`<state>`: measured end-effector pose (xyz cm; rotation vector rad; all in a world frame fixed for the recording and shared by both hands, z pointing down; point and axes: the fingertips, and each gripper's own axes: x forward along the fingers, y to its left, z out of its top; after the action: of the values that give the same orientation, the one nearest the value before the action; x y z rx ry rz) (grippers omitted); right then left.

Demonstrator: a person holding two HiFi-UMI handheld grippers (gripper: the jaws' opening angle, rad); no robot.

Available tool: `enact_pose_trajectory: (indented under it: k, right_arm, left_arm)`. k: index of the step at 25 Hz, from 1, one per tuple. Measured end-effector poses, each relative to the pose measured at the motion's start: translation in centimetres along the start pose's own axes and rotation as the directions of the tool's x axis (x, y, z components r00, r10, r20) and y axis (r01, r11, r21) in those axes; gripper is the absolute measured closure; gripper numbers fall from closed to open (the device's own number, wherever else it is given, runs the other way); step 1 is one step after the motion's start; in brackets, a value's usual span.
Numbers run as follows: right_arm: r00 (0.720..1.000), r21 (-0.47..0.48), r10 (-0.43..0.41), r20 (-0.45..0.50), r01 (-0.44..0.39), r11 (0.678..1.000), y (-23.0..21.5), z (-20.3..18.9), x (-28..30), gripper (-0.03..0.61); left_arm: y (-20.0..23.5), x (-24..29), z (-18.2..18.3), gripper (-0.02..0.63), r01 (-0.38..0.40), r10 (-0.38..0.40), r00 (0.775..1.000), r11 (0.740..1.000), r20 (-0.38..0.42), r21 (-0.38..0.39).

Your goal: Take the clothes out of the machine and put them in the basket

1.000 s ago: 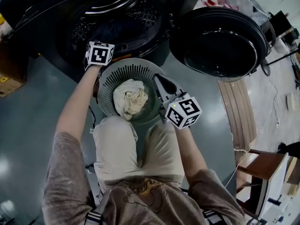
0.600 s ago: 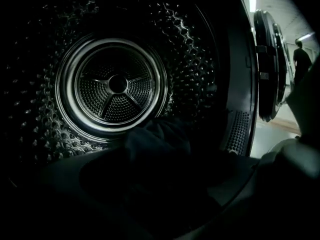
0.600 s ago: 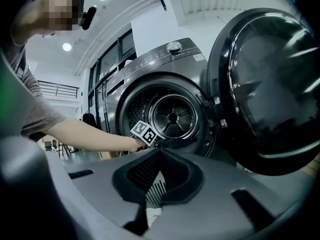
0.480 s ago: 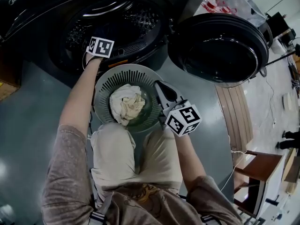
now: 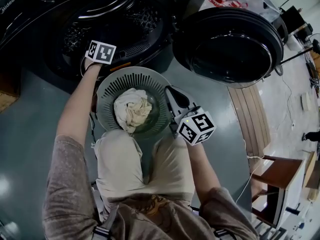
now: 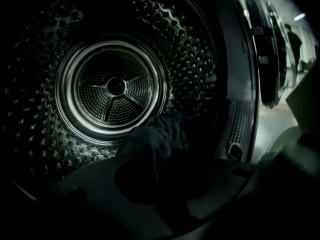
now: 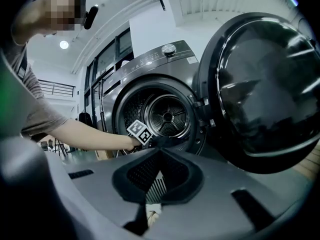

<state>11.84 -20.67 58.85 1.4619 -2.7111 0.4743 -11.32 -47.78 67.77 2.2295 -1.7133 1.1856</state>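
The left gripper (image 6: 157,151) reached into the drum (image 6: 50,109). Its jaws had just been closing and now pinched a dark garment (image 6: 150,134) bunched at their tips, seemingly ready to pull it out. The right gripper (image 7: 159,153) hung with its jaws together and nothing between them, over the rim of the basket (image 5: 107,84), probably kept clear. The basket sat on the floor (image 5: 30,134) just below the opening, making a short drop. A pale cloth (image 5: 132,109) already lay inside. The door (image 5: 230,46) stood swung wide.
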Motion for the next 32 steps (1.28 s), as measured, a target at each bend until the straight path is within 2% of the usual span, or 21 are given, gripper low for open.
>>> enact_pose_trajectory:
  k: [2,4,10,14,22,28,32]
  right_arm:
    - [1.0,0.0,-0.005,0.002,0.005,1.0,-0.3,0.0,-0.5,0.58]
    - [1.0,-0.006,-0.005,0.002,0.005,1.0,-0.3,-0.1,-0.9,0.58]
    - [1.0,-0.016,0.004,0.001,-0.004,1.0,-0.4,-0.5,-2.0,0.58]
    - [1.0,-0.005,0.003,0.013,-0.003,1.0,-0.6,-0.4,-2.3,0.58]
    - [0.999,-0.005,0.042,0.024,-0.042,0.999,0.0,0.0,-1.3,0.58]
    - [0.998,0.003,0.058,0.026,-0.058,0.998,0.1,0.0,-0.1,0.58]
    - [0.997,0.009,0.073,0.029,-0.073,0.997,0.9,-0.1,0.2,0.58]
  left_arm:
    - [-1.0,-1.5,0.5,0.563,0.041,-0.037,0.998,0.997,0.059,-0.065]
    - [-2.0,-3.4,0.7,0.565,0.074,-0.064,0.992,0.994,0.109,-0.085]
    - [-4.3,-11.2,1.5,0.565,0.183,-0.163,0.956,0.981,0.245,-0.063]
    - [-6.0,-16.7,2.0,0.565,0.248,-0.223,0.926,0.968,0.306,-0.044]
    - [-10.1,-24.9,1.1,0.565,0.37,-0.343,0.874,0.929,0.344,-0.014]
    - [-12.1,-29.1,-0.1,0.565,0.431,-0.4,0.853,0.902,0.335,-0.02]
    - [-12.4,-29.8,-0.6,0.56,0.445,-0.414,0.848,0.895,0.331,-0.02]
